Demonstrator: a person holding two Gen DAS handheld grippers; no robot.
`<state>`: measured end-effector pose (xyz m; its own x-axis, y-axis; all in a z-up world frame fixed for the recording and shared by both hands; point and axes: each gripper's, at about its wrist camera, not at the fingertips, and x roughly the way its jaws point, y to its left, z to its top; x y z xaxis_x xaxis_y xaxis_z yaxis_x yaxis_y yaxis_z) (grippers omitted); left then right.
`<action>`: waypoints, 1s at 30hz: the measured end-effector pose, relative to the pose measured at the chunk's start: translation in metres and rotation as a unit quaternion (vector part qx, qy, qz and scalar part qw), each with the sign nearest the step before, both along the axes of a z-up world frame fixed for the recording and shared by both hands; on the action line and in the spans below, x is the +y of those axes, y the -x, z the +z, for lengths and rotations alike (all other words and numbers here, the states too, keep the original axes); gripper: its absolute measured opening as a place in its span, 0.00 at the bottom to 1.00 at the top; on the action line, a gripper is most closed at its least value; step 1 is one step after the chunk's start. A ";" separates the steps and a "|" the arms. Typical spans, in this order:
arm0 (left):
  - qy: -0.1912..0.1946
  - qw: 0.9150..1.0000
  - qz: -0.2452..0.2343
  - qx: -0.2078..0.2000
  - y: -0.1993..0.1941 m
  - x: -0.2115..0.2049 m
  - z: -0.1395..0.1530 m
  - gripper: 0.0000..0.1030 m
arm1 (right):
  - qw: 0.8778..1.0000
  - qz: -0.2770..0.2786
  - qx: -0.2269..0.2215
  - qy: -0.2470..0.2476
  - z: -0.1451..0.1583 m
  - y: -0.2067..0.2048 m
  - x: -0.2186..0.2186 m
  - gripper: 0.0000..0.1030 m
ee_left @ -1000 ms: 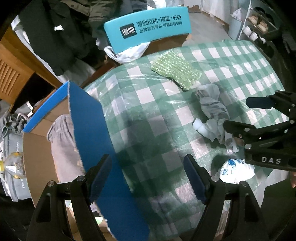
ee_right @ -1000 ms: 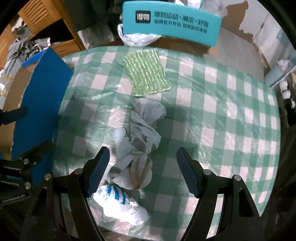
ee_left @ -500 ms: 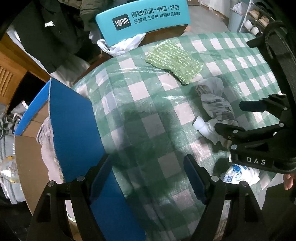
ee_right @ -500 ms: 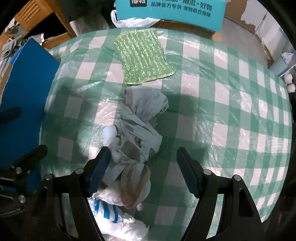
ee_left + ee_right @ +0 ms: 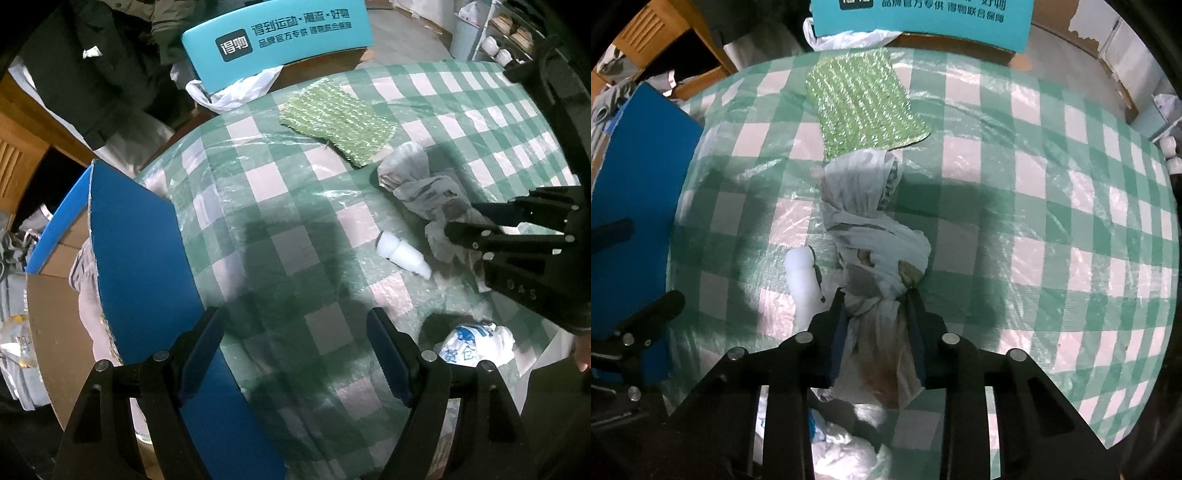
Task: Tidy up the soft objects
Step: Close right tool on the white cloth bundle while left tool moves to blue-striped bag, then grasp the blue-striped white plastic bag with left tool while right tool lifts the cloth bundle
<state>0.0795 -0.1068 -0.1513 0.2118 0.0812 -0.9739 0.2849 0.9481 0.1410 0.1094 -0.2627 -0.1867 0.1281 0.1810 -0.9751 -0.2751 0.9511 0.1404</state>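
Note:
A twisted grey-white cloth [image 5: 875, 236] lies on the green checked table [image 5: 1052, 206]; it also shows in the left wrist view [image 5: 421, 188]. My right gripper [image 5: 877, 299] is shut on the cloth's near end. A green knitted cloth [image 5: 864, 103] lies flat beyond it, also seen in the left wrist view [image 5: 336, 118]. A white plastic bag with blue print [image 5: 476, 343] sits near the table's front edge. My left gripper [image 5: 295, 332] is open and empty above the table, beside the blue-flapped cardboard box [image 5: 133, 251].
A small white foam piece [image 5: 801, 273] lies just left of the held cloth. A pinkish-grey garment [image 5: 86, 280] lies inside the box. A teal chair back [image 5: 273, 40] stands behind the table. Shelves with shoes [image 5: 509, 40] are at the far right.
My right gripper moved forward and down and closed on the near end of the grey-white cloth. My left gripper shifted slightly right and stayed open.

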 end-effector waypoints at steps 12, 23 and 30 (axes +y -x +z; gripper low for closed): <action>0.011 1.000 -0.015 0.000 0.015 -0.016 0.008 0.78 | 1.000 -0.011 -0.009 0.025 0.013 0.029 -0.034 0.26; 0.030 0.999 -0.035 0.008 0.029 -0.040 0.011 0.78 | 0.999 -0.038 0.002 0.029 0.011 0.051 -0.072 0.26; 0.052 0.998 -0.042 0.019 0.039 -0.051 0.009 0.79 | 0.998 -0.061 0.008 0.022 0.011 0.058 -0.092 0.37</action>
<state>0.0405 -0.1580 -0.1426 0.1772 -0.0376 -0.9835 0.3672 0.9296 0.0306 0.0511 -0.3546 -0.1756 0.1315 0.1229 -0.9837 -0.1558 0.9825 0.1019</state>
